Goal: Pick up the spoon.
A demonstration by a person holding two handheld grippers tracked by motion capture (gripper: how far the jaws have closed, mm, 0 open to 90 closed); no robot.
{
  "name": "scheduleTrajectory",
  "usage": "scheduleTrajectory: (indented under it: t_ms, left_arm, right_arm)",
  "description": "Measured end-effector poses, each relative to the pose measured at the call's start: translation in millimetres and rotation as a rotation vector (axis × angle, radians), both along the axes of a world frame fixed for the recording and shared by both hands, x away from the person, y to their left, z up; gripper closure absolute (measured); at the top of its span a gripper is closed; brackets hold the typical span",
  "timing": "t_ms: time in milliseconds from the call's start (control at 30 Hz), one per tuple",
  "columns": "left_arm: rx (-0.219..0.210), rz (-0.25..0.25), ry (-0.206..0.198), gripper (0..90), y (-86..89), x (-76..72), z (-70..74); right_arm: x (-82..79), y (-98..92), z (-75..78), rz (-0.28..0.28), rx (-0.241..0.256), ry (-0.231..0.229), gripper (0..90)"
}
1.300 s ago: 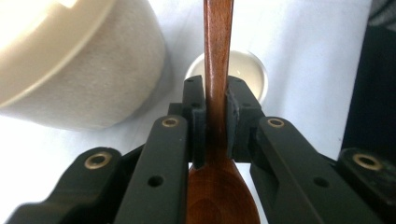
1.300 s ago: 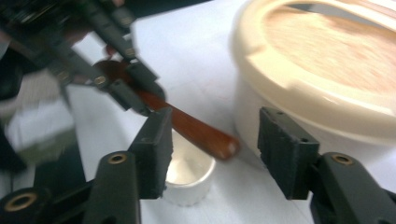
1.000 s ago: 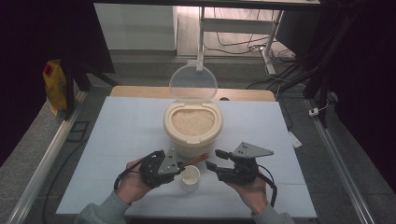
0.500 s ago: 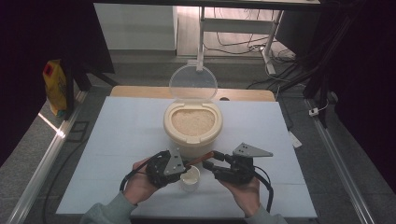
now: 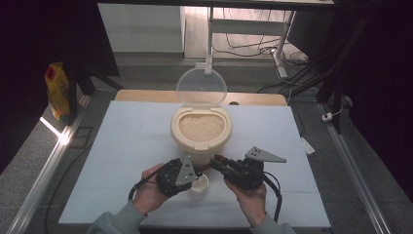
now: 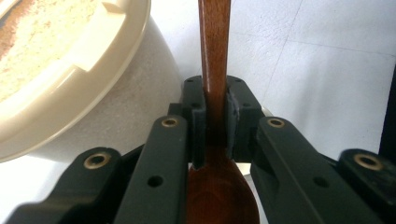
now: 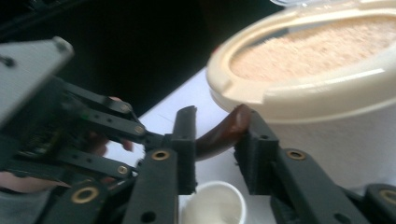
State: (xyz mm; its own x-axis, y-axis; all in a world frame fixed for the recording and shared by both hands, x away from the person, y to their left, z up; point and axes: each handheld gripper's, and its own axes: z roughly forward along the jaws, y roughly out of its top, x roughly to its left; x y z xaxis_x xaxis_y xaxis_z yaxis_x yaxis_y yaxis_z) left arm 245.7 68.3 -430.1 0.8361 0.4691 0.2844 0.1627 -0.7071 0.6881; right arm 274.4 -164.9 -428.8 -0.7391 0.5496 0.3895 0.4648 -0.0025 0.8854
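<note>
Two grippers have closed in on one wooden spoon since a second ago, when they sat further apart on either side of the little white cup. Now both meet at the near edge of the bench, just in front of the rice container.

Left gripper: in its own view the fingers are clenched on the spoon right where the handle widens into the bowl, with the handle running away from the camera past the tub's wall. Solid hold as far as I can judge.

Right gripper: its view shows the rounded end of the spoon handle sitting between its fingers. One of them looks like it's touching the handle end, the other has a visible gap, so I'd call it spread and not yet gripping.

What the change means, my guess: this looks like a handover, or a re-grip so the spoon gets held by the handle instead of near the bowl. That would make sense for scooping rice into the cup, which sits on the bench right below the two grippers. The tub's clear lid stands flipped up at the far side, rice fully exposed, so nothing blocks a scoop.
</note>
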Motion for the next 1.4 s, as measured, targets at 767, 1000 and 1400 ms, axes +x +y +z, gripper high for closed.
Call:
scheduleTrajectory:
  t_ms: [767,1000,1400]
  left_arm:
    - [-0.18,0.051,0.067,44.0,37.4,0.9,-2.9]
    - [-0.273,0.133,0.096,33.9,77.3,-7.2,-9.1]
    - [-0.315,0.287,0.144,29.4,135.7,-12.4,-46.2]
  right_arm:
    - [4.9,2.4,6.2,0.086,0.044,-0.082,82.7]
    - [5.8,-5.7,10.9,0.083,0.06,-0.104,82.7]
    - [4.0,-18.0,22.9,0.079,0.097,-0.137,82.8]
